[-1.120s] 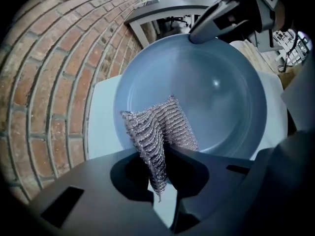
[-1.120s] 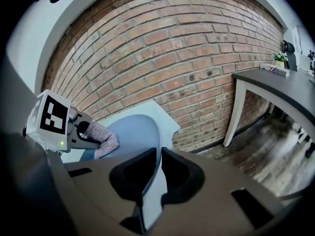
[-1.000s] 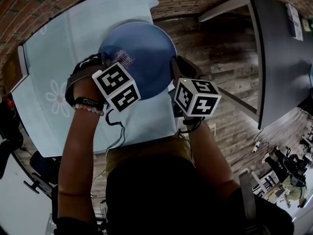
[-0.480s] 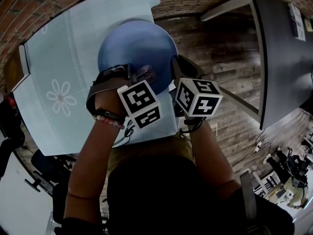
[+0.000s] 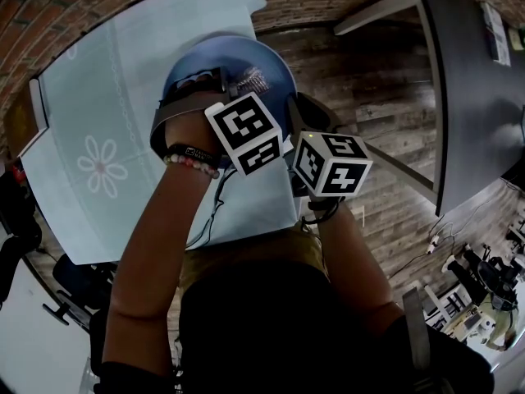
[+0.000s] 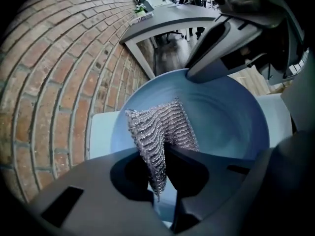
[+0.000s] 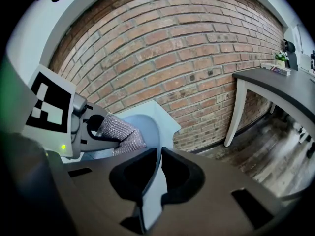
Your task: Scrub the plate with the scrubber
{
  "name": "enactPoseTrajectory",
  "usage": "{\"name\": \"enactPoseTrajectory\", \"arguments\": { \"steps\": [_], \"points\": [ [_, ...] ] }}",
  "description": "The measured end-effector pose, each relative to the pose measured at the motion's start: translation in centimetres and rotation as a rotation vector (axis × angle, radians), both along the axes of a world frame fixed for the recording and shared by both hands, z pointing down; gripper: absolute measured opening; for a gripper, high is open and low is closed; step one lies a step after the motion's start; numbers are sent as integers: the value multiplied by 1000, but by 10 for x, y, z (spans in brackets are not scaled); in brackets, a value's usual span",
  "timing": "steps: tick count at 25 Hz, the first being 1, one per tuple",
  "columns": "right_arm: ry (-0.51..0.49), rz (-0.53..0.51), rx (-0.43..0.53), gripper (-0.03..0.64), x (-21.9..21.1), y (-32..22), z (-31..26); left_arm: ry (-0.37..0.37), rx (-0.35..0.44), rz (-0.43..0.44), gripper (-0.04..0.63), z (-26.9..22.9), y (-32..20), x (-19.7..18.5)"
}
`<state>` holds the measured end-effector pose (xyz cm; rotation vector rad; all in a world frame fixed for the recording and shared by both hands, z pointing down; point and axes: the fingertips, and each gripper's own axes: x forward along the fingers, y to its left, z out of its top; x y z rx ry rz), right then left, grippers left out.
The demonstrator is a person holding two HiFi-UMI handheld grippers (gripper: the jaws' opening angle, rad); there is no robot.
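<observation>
A round blue plate (image 5: 246,56) is held up on edge over the table's near right corner. My right gripper (image 5: 291,112) is shut on its right rim; in the right gripper view the rim (image 7: 153,191) runs between the closed jaws (image 7: 158,163). My left gripper (image 5: 234,79) is shut on a silver mesh scrubber (image 5: 253,80), which is pressed on the upper part of the plate's face. In the left gripper view the scrubber (image 6: 160,132) hangs from my jaws (image 6: 165,151) against the plate (image 6: 226,117), with the right gripper's fingers (image 6: 209,55) on the far rim.
A table with a light blue flowered cloth (image 5: 98,162) lies under and left of the plate. A brick wall (image 7: 187,43) stands behind it. A dark desk (image 5: 467,80) is to the right, over wooden floor (image 5: 369,80).
My left gripper has swept the scrubber across the plate, from its lower left to the right and then up to the upper part. The right gripper and plate have stayed put.
</observation>
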<state>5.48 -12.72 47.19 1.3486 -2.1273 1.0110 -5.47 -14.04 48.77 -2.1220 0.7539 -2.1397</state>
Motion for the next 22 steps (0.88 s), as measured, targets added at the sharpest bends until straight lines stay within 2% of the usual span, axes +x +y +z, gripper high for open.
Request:
{"name": "enactPoseTrajectory", "arguments": {
  "steps": [6, 12, 16, 19, 22],
  "points": [
    [3, 6, 1, 61, -1, -1, -1, -65, 0, -62, 63, -1, -17, -47],
    [5, 13, 1, 61, -1, -1, 0, -112, -113, -95, 63, 0, 14, -79],
    [9, 16, -1, 60, 1, -1, 1, -78, -188, -39, 63, 1, 47, -66],
    [16, 11, -2, 60, 0, -1, 3, -43, -157, 1, 63, 1, 56, -49],
    [21, 4, -2, 60, -1, 0, 3, -11, -87, -13, 63, 0, 48, -40]
  ]
}}
